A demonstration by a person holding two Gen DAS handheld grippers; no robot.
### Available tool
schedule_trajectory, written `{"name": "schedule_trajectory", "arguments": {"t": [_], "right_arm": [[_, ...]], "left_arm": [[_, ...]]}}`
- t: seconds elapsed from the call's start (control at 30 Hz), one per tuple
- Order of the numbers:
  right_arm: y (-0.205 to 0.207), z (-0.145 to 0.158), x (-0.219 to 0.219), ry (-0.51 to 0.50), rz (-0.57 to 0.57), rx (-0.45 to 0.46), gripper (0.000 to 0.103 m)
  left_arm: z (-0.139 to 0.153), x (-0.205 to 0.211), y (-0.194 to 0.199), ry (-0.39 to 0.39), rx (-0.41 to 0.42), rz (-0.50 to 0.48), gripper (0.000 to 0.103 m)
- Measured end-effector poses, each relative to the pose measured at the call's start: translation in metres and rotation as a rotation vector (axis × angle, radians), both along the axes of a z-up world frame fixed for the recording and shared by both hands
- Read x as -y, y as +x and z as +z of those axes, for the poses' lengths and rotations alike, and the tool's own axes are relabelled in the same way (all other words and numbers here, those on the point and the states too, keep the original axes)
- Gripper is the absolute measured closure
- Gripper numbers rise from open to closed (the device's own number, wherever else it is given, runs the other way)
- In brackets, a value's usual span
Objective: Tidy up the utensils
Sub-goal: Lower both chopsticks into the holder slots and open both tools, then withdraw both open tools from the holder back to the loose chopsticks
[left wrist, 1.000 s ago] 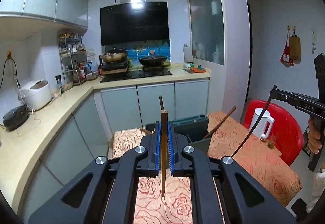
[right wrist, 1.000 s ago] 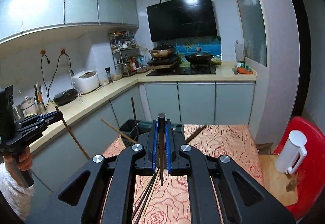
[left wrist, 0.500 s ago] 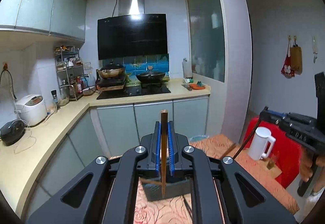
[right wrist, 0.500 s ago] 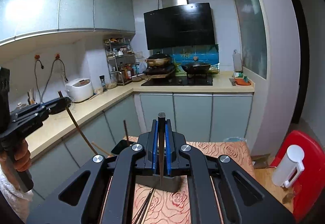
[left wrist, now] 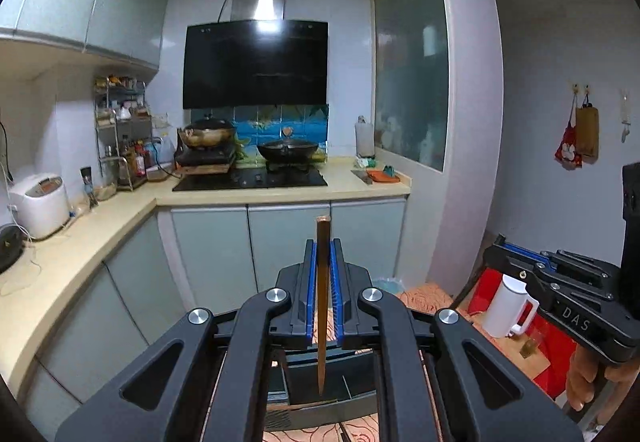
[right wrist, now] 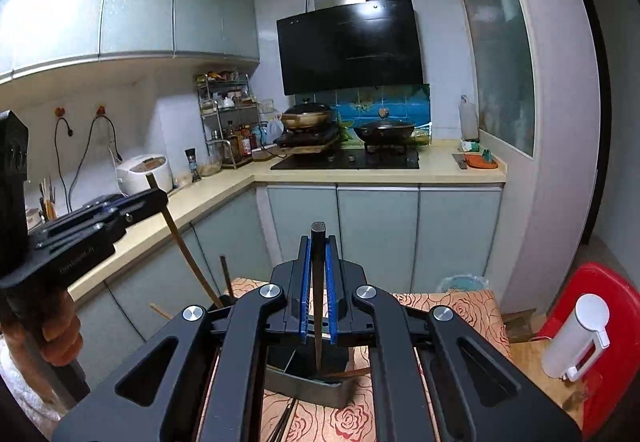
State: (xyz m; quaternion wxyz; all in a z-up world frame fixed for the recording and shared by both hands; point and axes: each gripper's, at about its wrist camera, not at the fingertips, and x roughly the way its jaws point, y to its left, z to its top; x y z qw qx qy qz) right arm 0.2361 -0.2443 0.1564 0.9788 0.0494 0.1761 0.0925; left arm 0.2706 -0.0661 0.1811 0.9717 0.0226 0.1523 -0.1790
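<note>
Brown chopstick (left wrist: 322, 302), dark chopstick (right wrist: 318, 298) upright above holder (right wrist: 308, 388)

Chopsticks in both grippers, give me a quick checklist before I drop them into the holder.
1. Left gripper clamped on the brown chopstick: ok.
2. Right gripper clamped on the dark chopstick: ok.
3. Brown chopstick tip over the dark utensil holder: ok, it hangs above the holder's opening.
4. Dark chopstick tip over the holder: ok, the right wrist view shows it above the opening.
5. Room inside the holder: cannot tell; other sticks already lean in it and the gripper bodies hide most of it.
6. Loose chopsticks on the floral tablecloth waiting to be sorted: not ok.
</note>
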Motion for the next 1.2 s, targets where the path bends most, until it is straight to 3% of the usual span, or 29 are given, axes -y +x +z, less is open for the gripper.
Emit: {"name": "schedule_trajectory", "arguments": {"t": [0.27,0.53,0.57,0.6,0.63,0.67,0.7,0.9,1.2], "right_arm": [[0.027,-0.032,-0.010,-0.024,0.010,-0.085,0.095],[0.038,-0.051,-0.019,-0.026,0.032,-0.136,0.093],[0.039,-0.052,-0.017,-0.020,0.036,-0.140,0.092],[0.039,-0.052,-0.017,-0.015,0.039,-0.142,0.085],[0.038,-0.052,-0.017,-0.014,0.035,-0.141,0.072],[0.037,-0.052,-0.017,-0.011,0.025,-0.139,0.066],[0.037,-0.052,-0.016,-0.008,0.018,-0.136,0.060],[0.029,-0.048,-0.014,-0.007,0.005,-0.121,0.058],[0.004,-0.041,-0.007,-0.024,-0.004,-0.085,0.057]], "left_arm": [[-0.041,0.005,0.022,0.045,-0.063,0.012,0.097],[-0.059,-0.007,0.032,0.034,-0.108,0.032,0.096],[-0.059,-0.008,0.031,0.030,-0.111,0.033,0.091],[-0.059,-0.010,0.030,0.026,-0.113,0.035,0.079],[-0.058,-0.012,0.029,0.022,-0.109,0.041,0.072],[-0.058,-0.012,0.026,0.019,-0.104,0.047,0.059],[-0.057,-0.014,0.025,0.014,-0.097,0.052,0.053],[-0.050,-0.022,0.012,0.004,-0.072,0.066,0.034],[-0.057,-0.032,-0.020,0.015,-0.063,0.073,0.028]]}}
